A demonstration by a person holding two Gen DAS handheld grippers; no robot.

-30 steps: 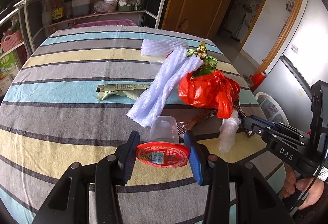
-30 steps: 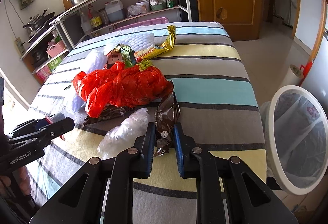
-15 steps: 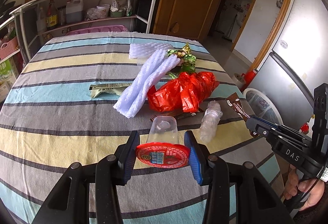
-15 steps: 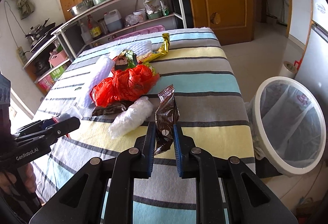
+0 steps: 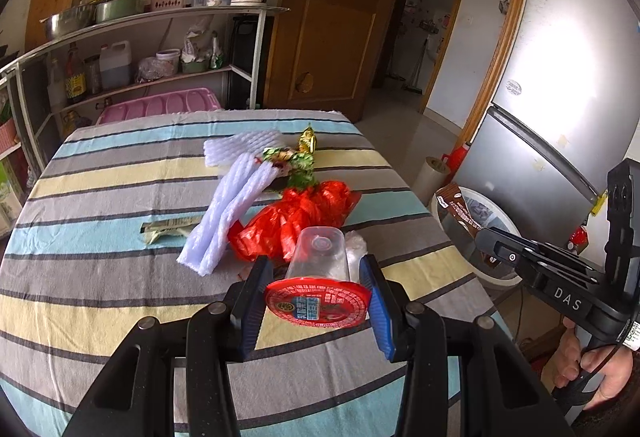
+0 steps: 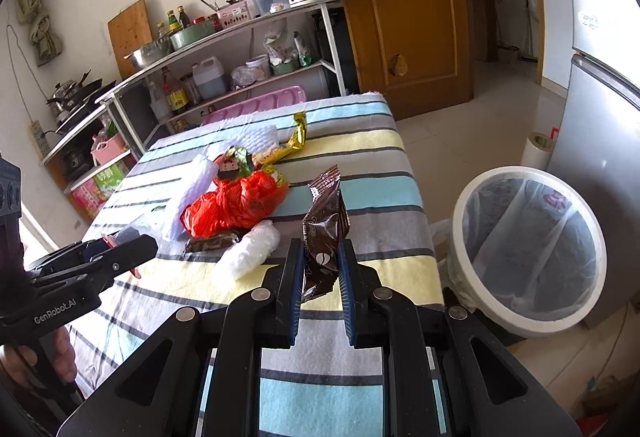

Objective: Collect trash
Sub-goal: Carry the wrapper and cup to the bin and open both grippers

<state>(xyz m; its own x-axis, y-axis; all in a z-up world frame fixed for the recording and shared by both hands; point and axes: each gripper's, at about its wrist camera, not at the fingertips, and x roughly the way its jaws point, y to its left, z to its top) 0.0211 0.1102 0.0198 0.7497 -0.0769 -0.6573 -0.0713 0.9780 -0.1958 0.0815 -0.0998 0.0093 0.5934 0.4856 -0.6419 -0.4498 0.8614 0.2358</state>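
A light, crinkly brown snack wrapper (image 6: 325,225), best pinched low, is clamped in the right gripper (image 6: 320,279) near the lined bin (image 6: 528,249), while a thin, easily crushed plastic cup (image 5: 318,277) is gripped rim-wise by the left gripper (image 5: 318,307) above the table (image 5: 100,197).

the clear cup (image 5: 320,255) hides part of the red bag (image 5: 298,217); its lid (image 5: 318,303) words are too small to read.
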